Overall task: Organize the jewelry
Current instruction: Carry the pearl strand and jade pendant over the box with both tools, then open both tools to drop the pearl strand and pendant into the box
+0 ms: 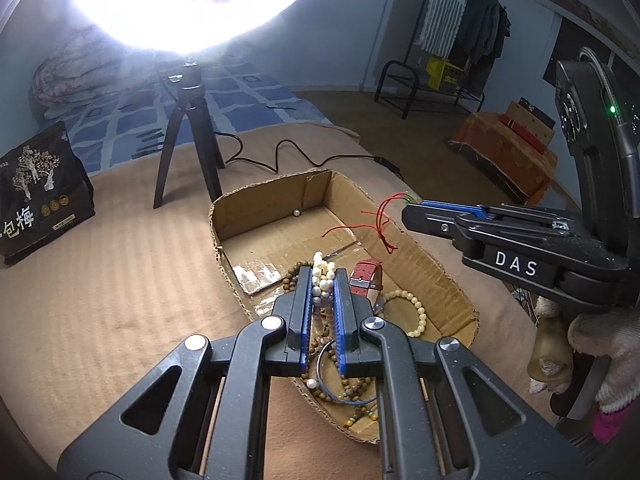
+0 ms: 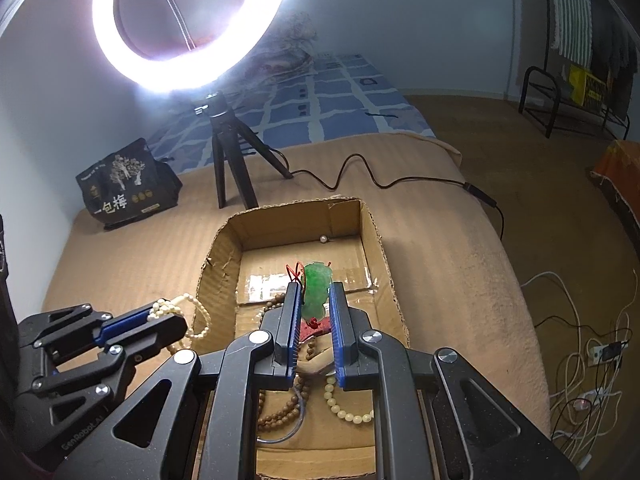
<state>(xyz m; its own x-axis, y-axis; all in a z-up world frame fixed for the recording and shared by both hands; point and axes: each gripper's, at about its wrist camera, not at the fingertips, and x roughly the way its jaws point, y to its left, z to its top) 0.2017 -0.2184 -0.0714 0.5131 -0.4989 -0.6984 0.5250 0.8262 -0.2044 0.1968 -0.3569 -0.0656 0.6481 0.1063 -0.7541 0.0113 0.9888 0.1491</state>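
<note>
the left hand-held gripper [image 1: 323, 280] pinches a white pearl strand [image 1: 322, 268], bunched at the tips and trailing back between the pads. the right hand-held gripper [image 2: 316, 292] pinches a green jade pendant [image 2: 317, 286], long axis along its fingers, red cord [image 1: 380, 220] dangling. both hang over the cardboard box [image 2: 372, 248] of bead bracelets [image 2: 344, 404] on the bed [image 2: 440, 240]

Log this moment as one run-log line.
left gripper: shut on pearl strand | right gripper: shut on green pendant | both over cardboard box
</note>
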